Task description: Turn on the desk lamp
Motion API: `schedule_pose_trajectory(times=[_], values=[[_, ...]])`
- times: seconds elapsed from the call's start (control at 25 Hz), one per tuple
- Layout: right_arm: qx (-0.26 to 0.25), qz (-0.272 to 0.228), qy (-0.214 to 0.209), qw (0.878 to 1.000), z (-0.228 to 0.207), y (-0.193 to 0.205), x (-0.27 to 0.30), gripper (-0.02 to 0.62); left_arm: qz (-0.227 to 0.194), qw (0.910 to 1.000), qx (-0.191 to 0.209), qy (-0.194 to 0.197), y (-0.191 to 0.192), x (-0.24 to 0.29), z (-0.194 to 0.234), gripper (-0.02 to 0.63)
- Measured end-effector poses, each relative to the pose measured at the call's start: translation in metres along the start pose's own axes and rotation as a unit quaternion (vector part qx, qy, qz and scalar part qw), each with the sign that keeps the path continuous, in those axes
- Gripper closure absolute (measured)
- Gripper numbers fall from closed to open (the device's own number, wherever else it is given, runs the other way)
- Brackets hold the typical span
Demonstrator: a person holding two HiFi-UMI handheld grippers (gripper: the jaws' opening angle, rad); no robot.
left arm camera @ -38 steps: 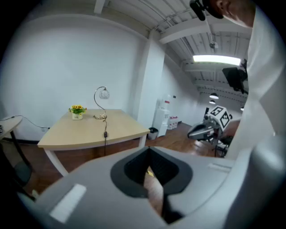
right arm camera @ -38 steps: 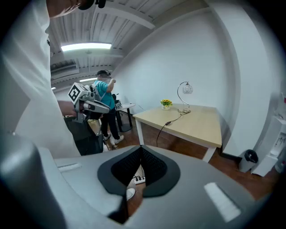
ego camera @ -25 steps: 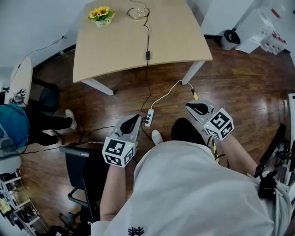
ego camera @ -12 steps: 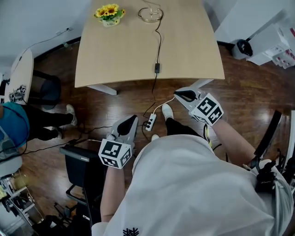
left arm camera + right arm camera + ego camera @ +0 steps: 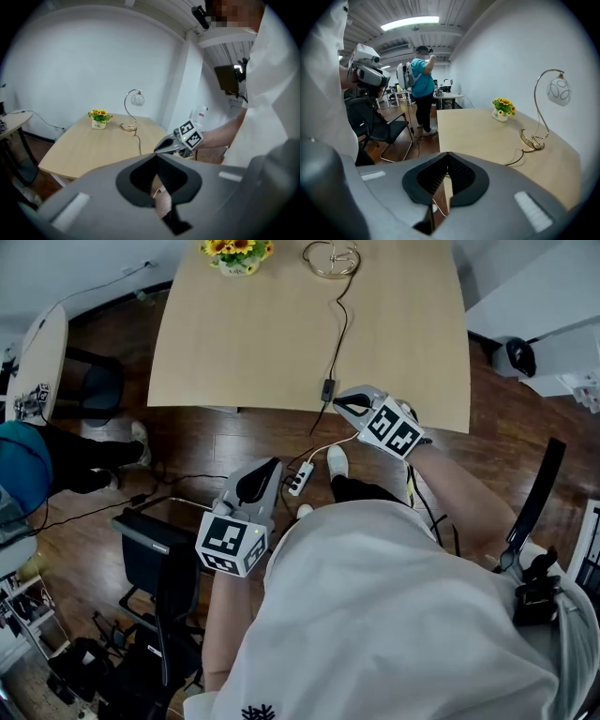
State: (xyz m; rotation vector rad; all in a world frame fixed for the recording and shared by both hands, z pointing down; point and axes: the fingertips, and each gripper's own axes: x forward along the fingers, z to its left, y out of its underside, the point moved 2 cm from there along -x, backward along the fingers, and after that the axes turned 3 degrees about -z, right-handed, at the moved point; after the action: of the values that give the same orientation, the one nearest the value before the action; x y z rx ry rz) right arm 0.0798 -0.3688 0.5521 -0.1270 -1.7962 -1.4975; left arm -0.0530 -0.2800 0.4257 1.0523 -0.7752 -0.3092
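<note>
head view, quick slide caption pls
Right gripper at table edge by the cord switch; left gripper low over the floor.

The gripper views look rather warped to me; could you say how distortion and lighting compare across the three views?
Left gripper view: strong fisheye with black corners, yet the desk lamp is sharp. Right gripper view: same fisheye, the ceiling light blown out to white. Head view: far less warped, evenly lit.

Bright, even light from ceiling strip (image 5: 410,22); shadows soft. Strong fisheye bend w/ black corners in both gripper views; near foreground out of focus there.
</note>
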Motion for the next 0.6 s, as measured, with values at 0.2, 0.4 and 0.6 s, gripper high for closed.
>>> schedule_pose_trajectory(times=[0.2, 0.4, 0.6], values=[[-0.033, 0.036, -0.032, 0.998, -0.020, 0.019, 0.041, 0.592, 0.008, 0.9995, -0.016, -0.026, 0.000, 0.014, 0.010, 0.588], [-0.053, 0.064, -0.053, 0.995, -0.026, 0.032, 0.068, 0.592, 0.012, 0.9981, -0.032, -0.050, 0.003, 0.015, 0.014, 0.588], [-0.087, 0.096, -0.068, 0.989, -0.021, 0.039, 0.080, 0.592, 0.016, 0.9964, -0.048, -0.068, 0.008, 0.005, 0.010, 0.588]])
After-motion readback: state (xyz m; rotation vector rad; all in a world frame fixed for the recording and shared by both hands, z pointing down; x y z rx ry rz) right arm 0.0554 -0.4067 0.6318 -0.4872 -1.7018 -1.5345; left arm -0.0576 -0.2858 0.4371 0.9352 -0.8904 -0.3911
